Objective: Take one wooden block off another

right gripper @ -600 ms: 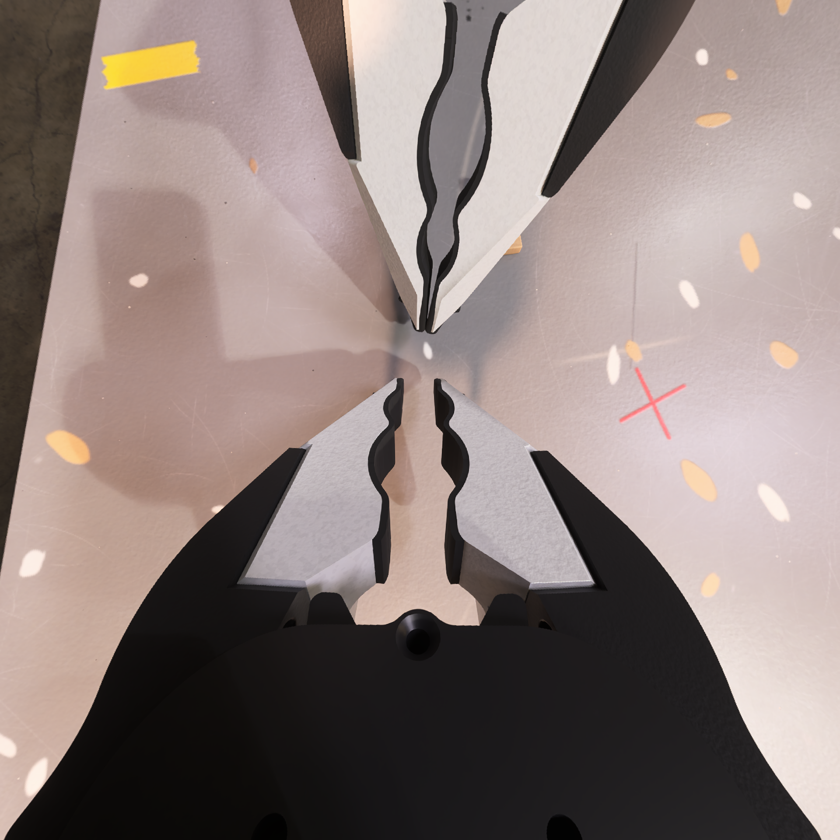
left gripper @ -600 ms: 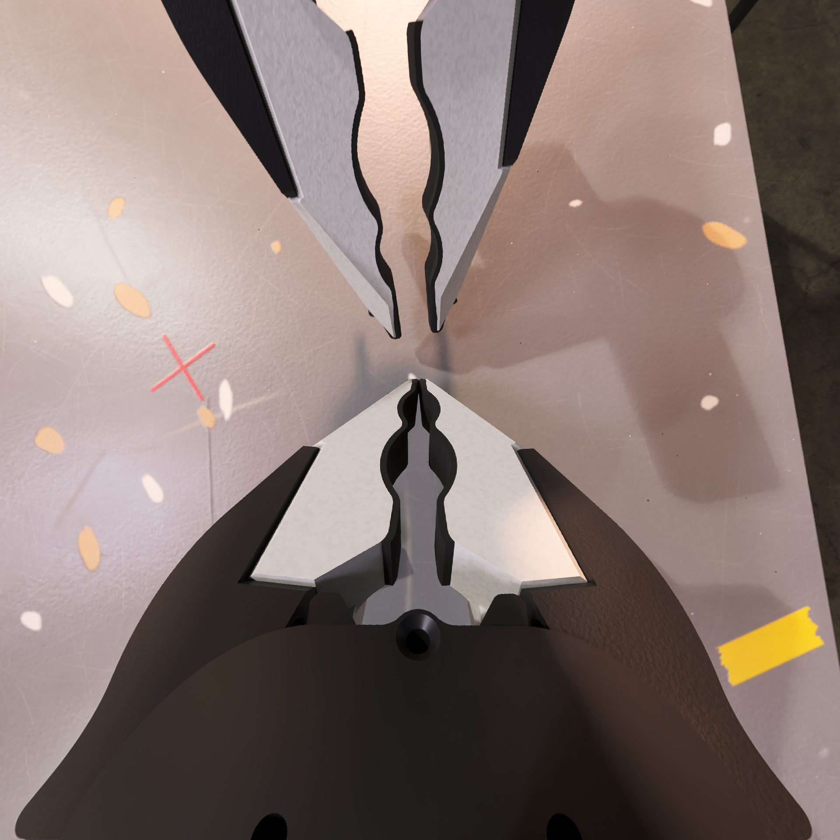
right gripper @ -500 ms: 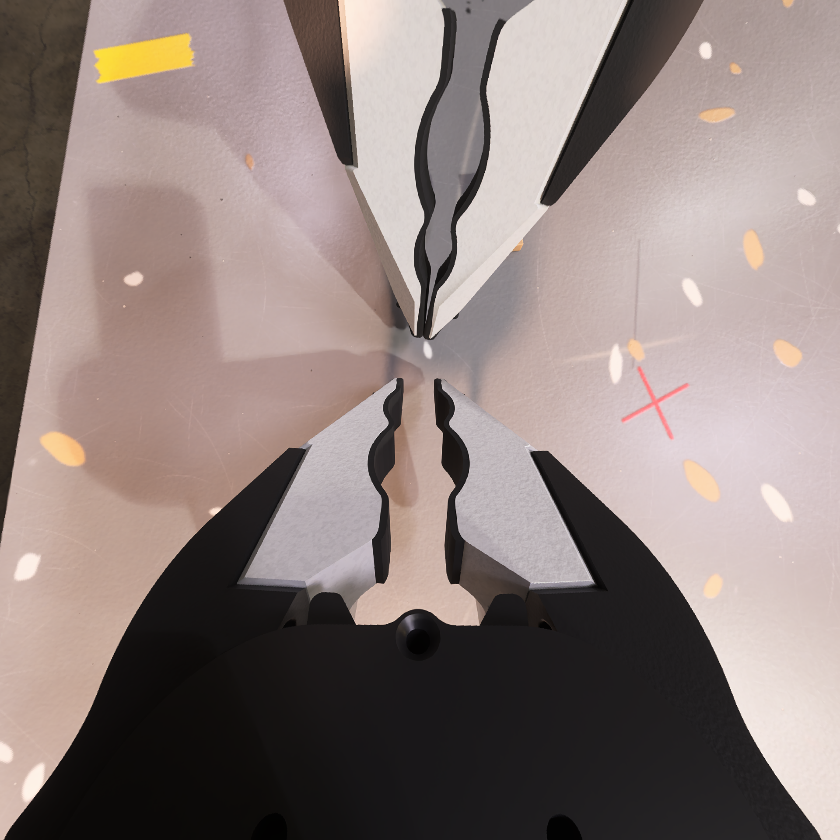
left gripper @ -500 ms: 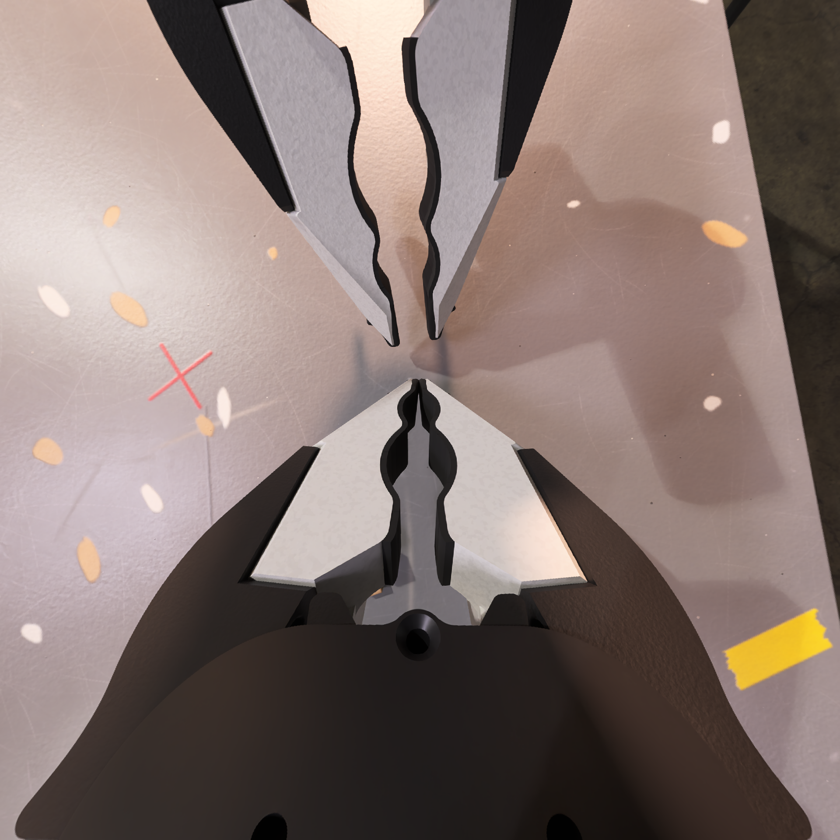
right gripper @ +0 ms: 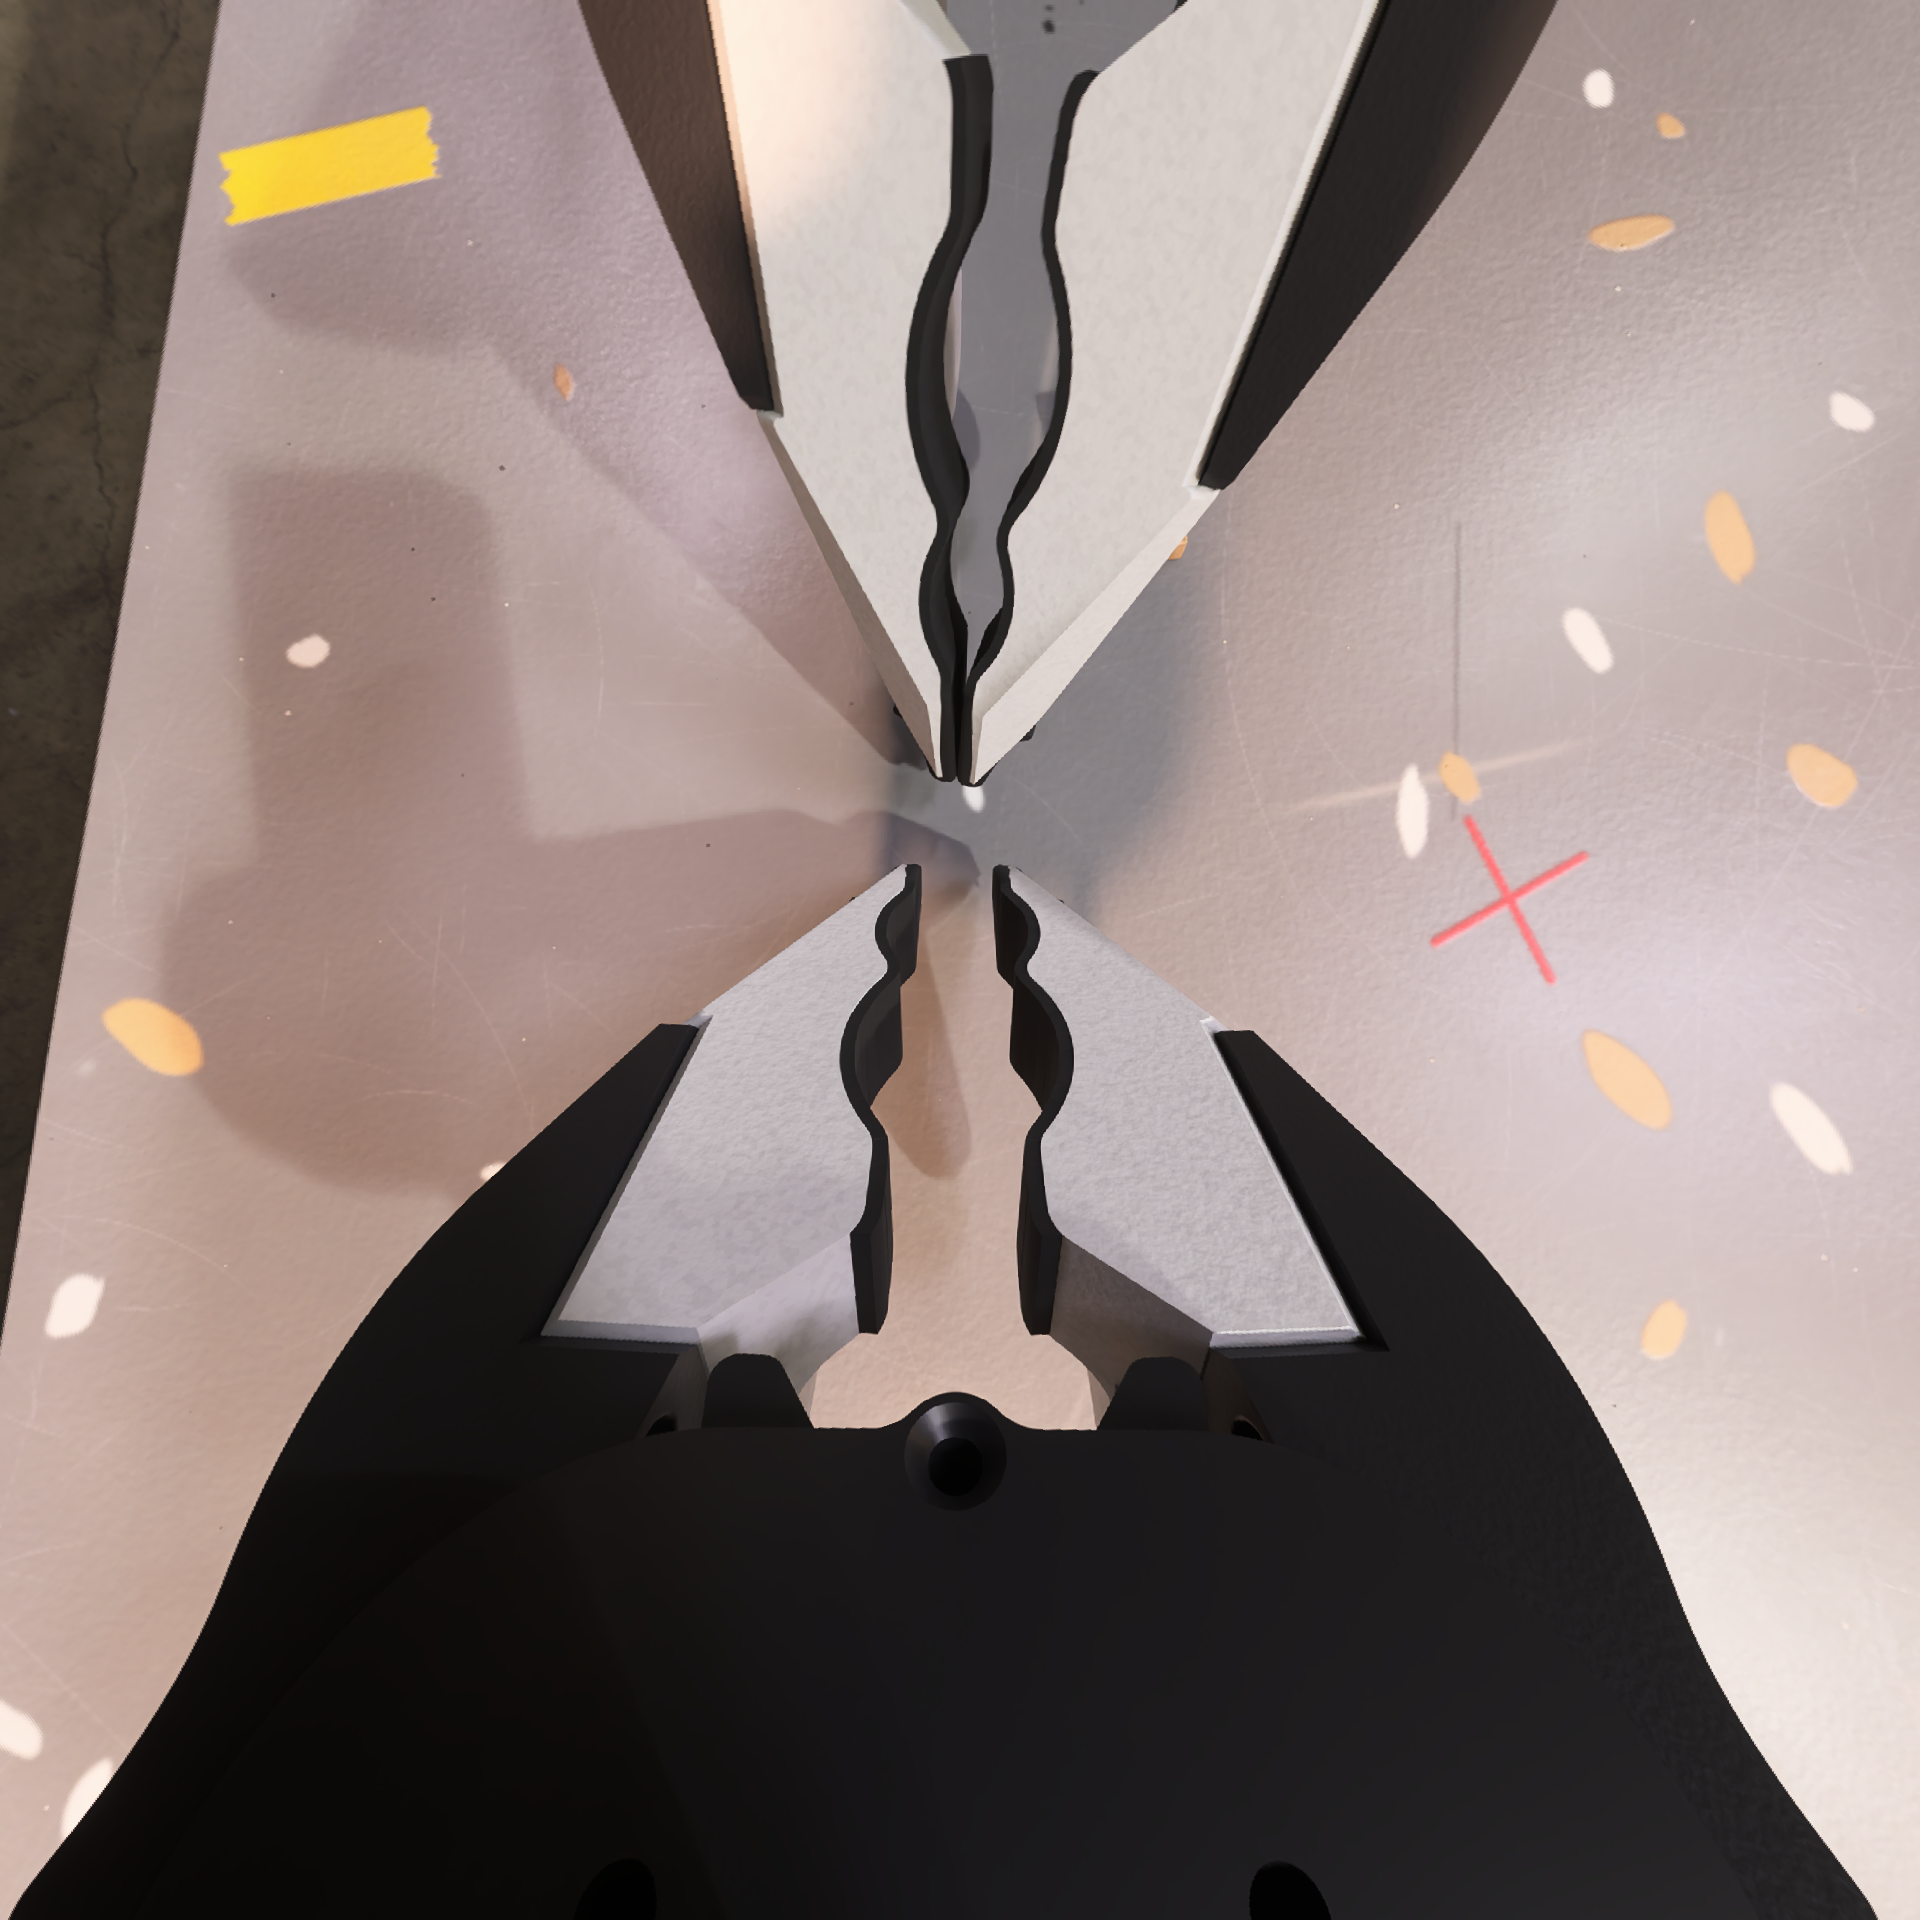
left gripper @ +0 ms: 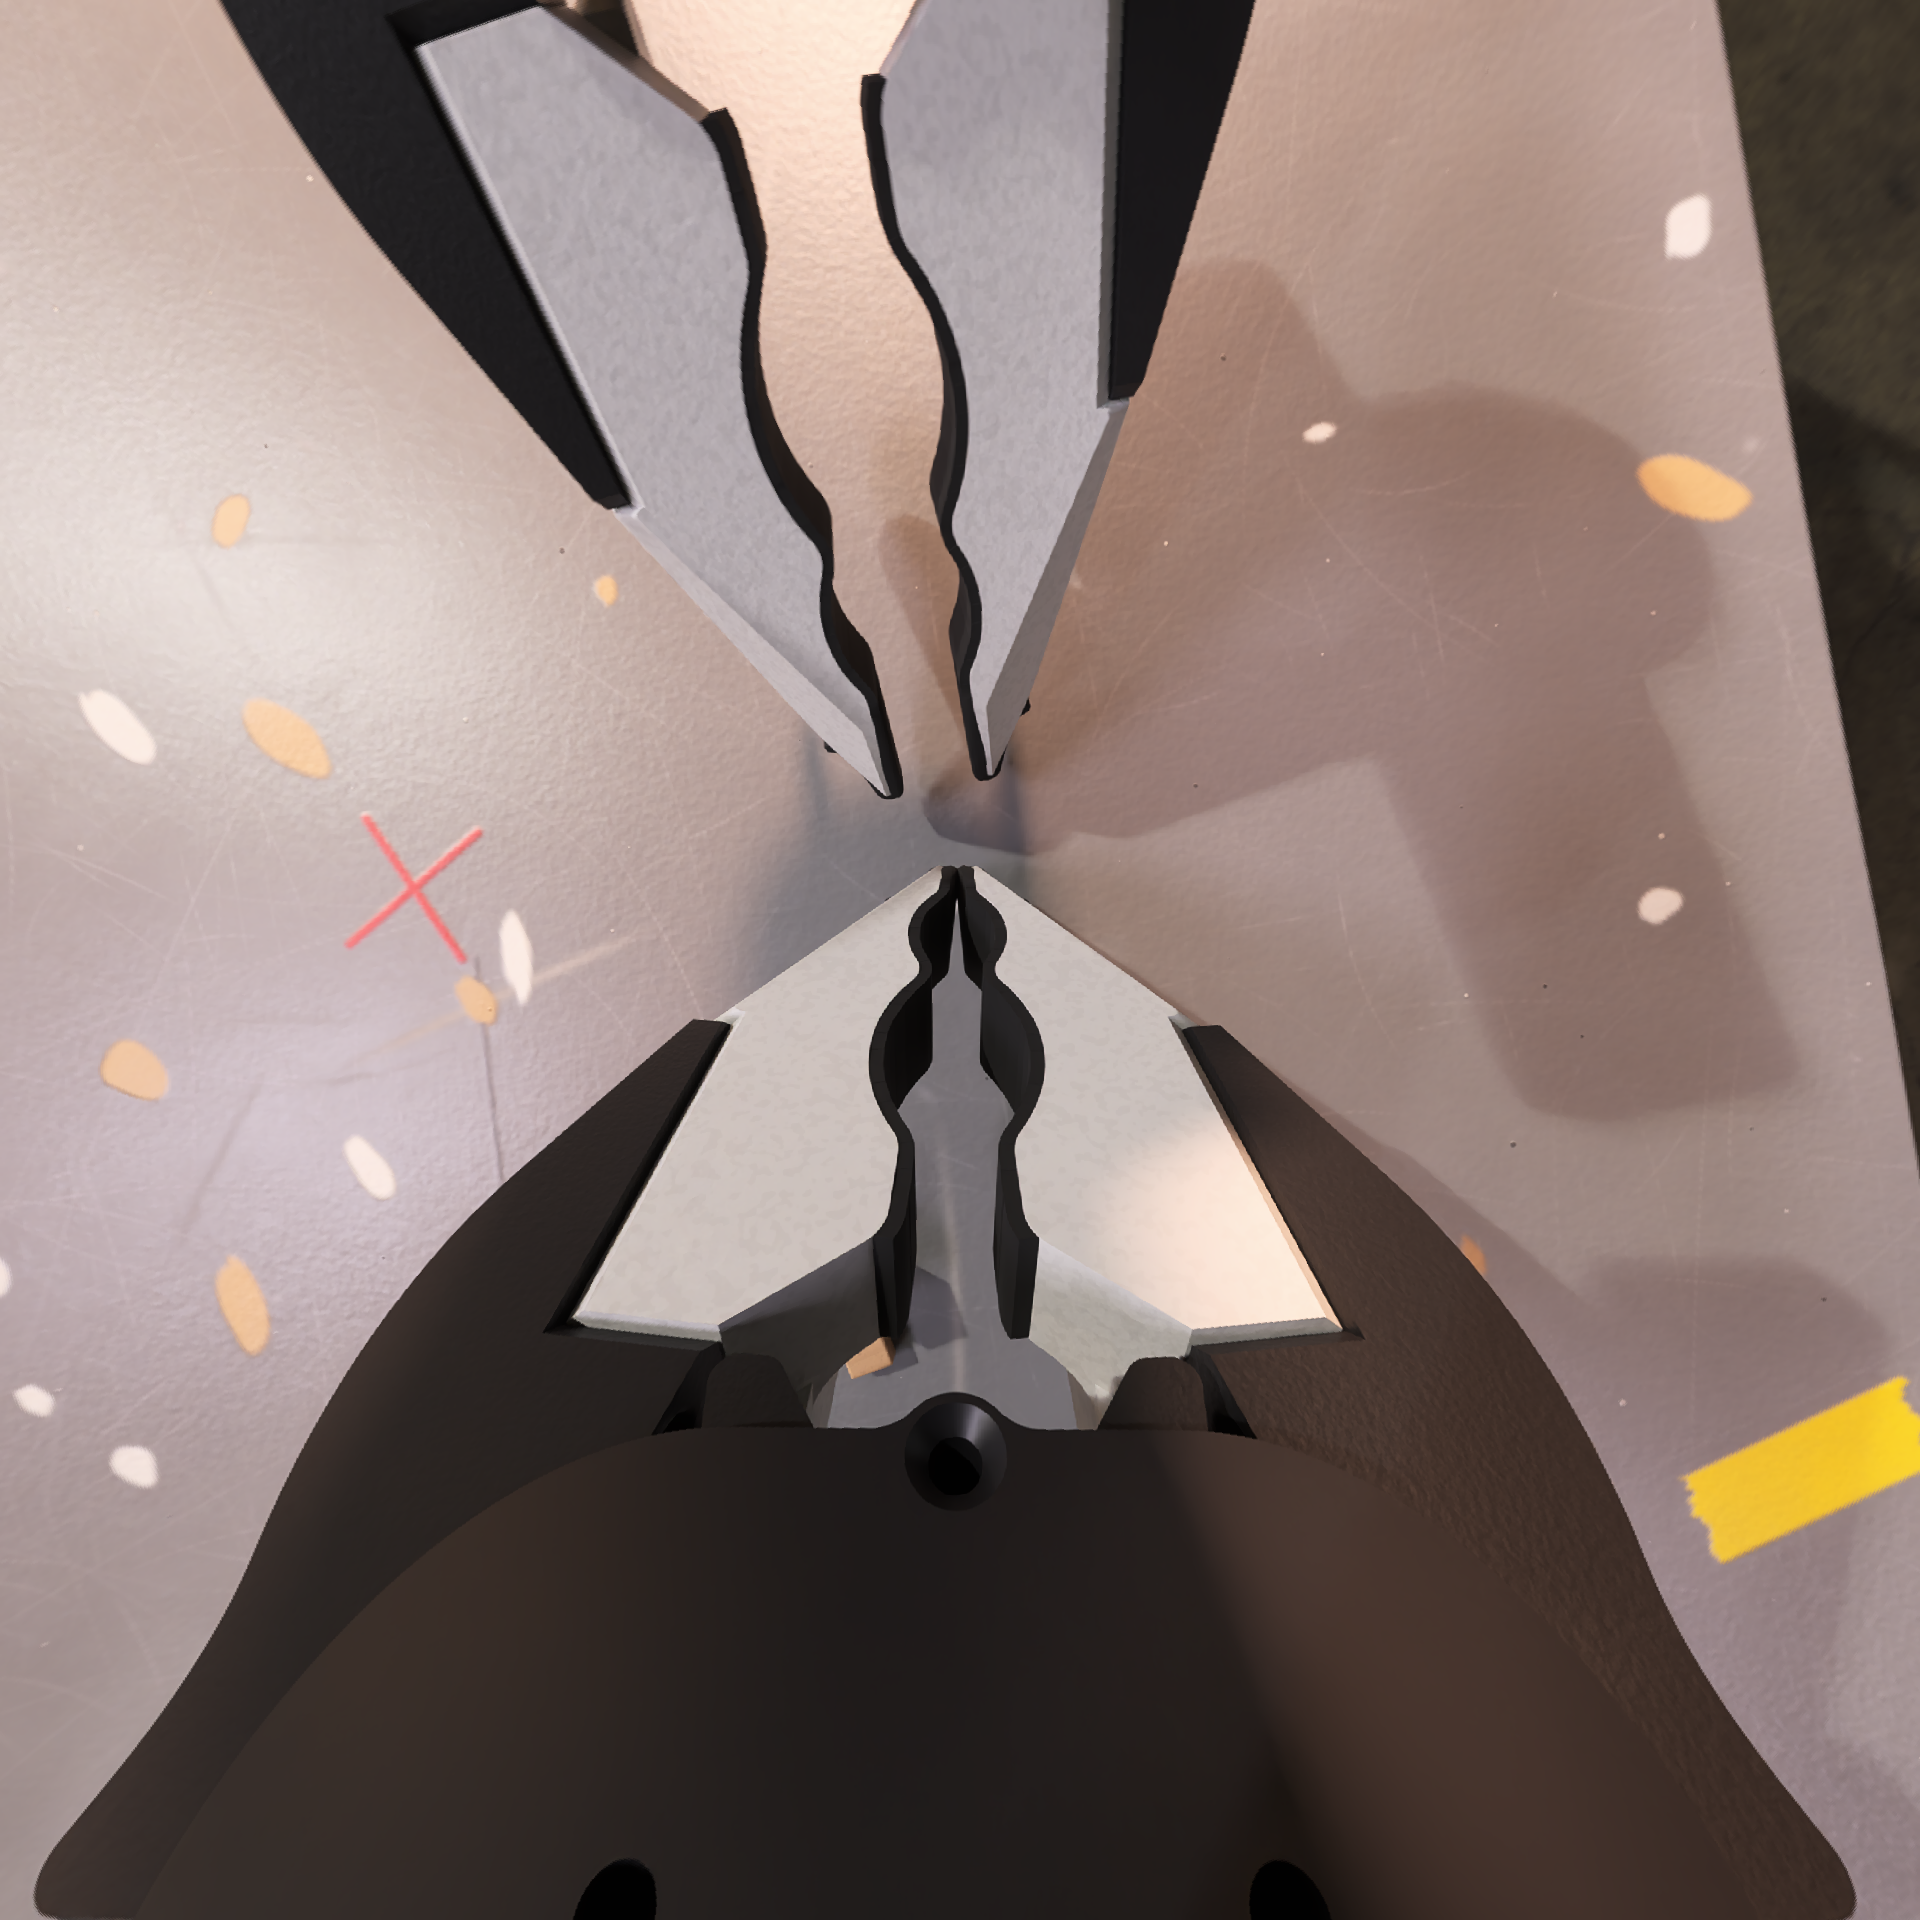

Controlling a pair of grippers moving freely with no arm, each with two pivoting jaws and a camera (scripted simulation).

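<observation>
Two grey-fingered, black-bodied grippers face each other tip to tip over a pale grey-pink tabletop (left gripper: 1351,260) flecked with white and orange paint spots.

Left gripper (left gripper: 956,878): fingers pressed together at the tips, nothing between them. Right gripper (right gripper: 956,878): fingers parted by a narrow gap, also empty. In the left wrist view the right gripper (left gripper: 933,784) shows at the far side; in the right wrist view the left gripper (right gripper: 956,774) does.

Wooden blocks: none visible in either view. A small tan sliver shows low between the left gripper's finger bases (left gripper: 871,1356); can't tell what it is.

Step in hand, my read: no grasp, and the stack isn't located from here. Next move calls for backing the two tools apart, finding the blocks, opening wide, then closing on the upper block only.

Markings: red cross (left gripper: 416,888) on the table left of the left gripper, yellow tape strip (left gripper: 1803,1481) near the table's right edge. No brands, labels or readable writing.
</observation>
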